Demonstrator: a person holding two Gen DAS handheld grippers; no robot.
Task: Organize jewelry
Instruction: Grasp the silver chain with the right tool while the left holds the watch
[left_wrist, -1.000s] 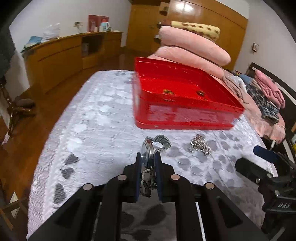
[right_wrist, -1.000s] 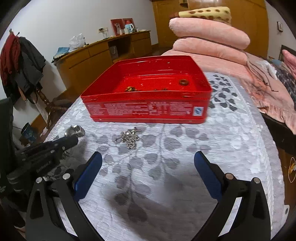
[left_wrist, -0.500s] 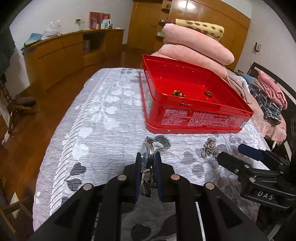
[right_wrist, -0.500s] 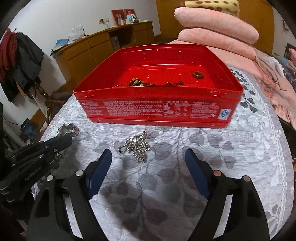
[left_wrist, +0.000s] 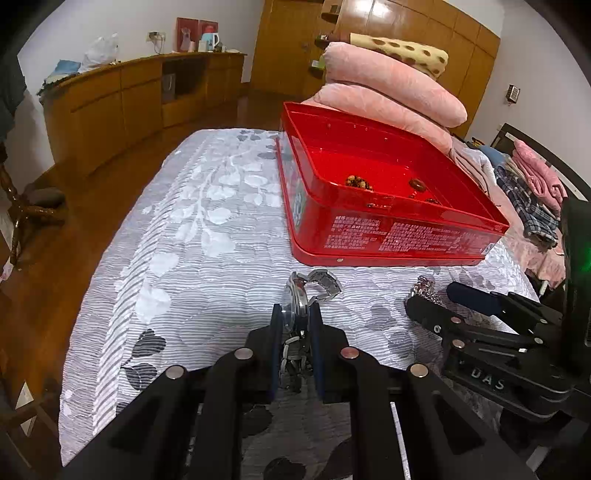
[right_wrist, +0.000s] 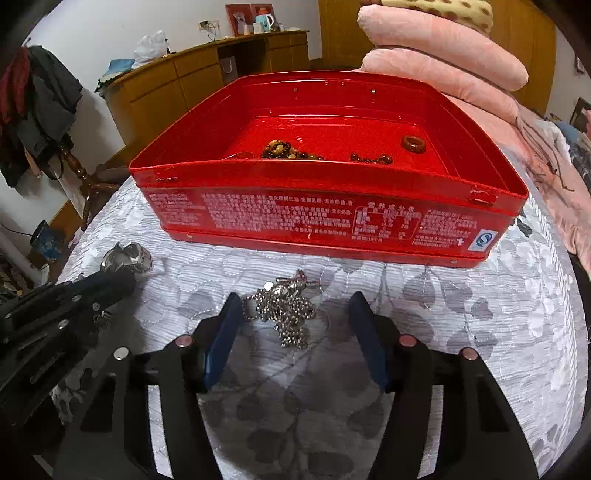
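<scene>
My left gripper (left_wrist: 295, 314) is shut on a silver wristwatch (left_wrist: 299, 295), held above the leaf-patterned cloth just short of the red tin box (left_wrist: 388, 236). In the right wrist view that watch (right_wrist: 127, 256) shows at the left beside the left gripper's fingers (right_wrist: 99, 288). My right gripper (right_wrist: 295, 306) straddles a heap of silver ball chain (right_wrist: 286, 310) on the cloth; its jaws are closing and its blue pads stand clear of the chain on both sides. The red tin (right_wrist: 328, 221) holds brown bead bracelets (right_wrist: 284, 151) and a brown ring (right_wrist: 413, 144).
The cloth-covered surface (left_wrist: 192, 236) drops off to a wooden floor on the left. Pink folded bedding (left_wrist: 391, 85) is stacked behind the tin. A wooden cabinet (left_wrist: 129, 99) runs along the far wall. Dark clothes (right_wrist: 37, 107) hang at far left.
My right gripper moved forward and down over the silver chain, and its jaws narrowed around it. The left gripper kept its hold on the watch and shifted only slightly.
</scene>
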